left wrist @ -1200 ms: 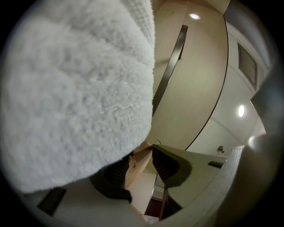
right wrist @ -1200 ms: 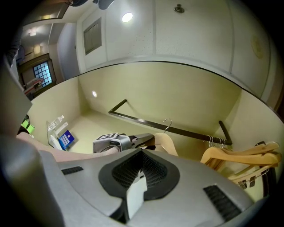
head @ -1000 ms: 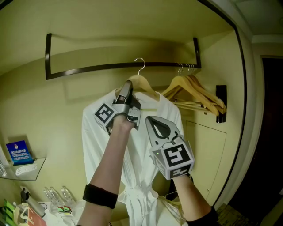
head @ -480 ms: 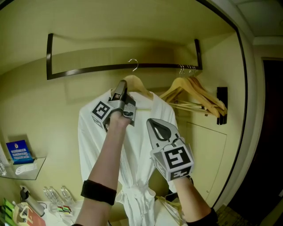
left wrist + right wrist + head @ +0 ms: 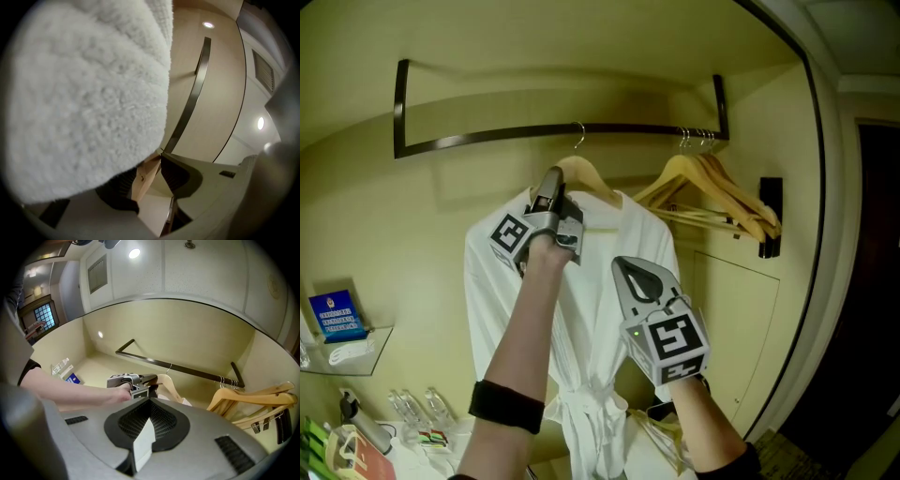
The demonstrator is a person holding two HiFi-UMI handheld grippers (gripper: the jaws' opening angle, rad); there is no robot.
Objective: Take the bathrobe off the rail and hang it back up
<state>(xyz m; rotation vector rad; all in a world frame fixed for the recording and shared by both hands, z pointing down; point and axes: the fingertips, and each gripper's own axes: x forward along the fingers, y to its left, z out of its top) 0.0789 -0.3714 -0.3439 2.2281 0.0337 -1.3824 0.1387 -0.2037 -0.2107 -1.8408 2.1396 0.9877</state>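
A white bathrobe (image 5: 591, 309) hangs on a wooden hanger (image 5: 592, 180) whose metal hook (image 5: 578, 133) sits at the dark rail (image 5: 487, 139). My left gripper (image 5: 553, 178) points up and is shut on the hanger's left shoulder by the collar. In the left gripper view the robe's terry cloth (image 5: 84, 93) fills the upper left, and the jaws of the left gripper (image 5: 152, 168) clamp a strip of the hanger's wood (image 5: 146, 177). My right gripper (image 5: 625, 264) hovers lower, in front of the robe, shut and empty. Its own view shows its closed tips, the right gripper (image 5: 149, 401), below the hanger (image 5: 166, 383).
Several bare wooden hangers (image 5: 712, 192) hang at the rail's right end, beside a dark wall bracket (image 5: 769, 217). A glass shelf (image 5: 356, 356) with a blue card (image 5: 328, 315) is at lower left, with glasses (image 5: 422, 412) below it.
My left gripper has carried the hanger and robe leftwards along the rail. The right gripper has sunk a little.
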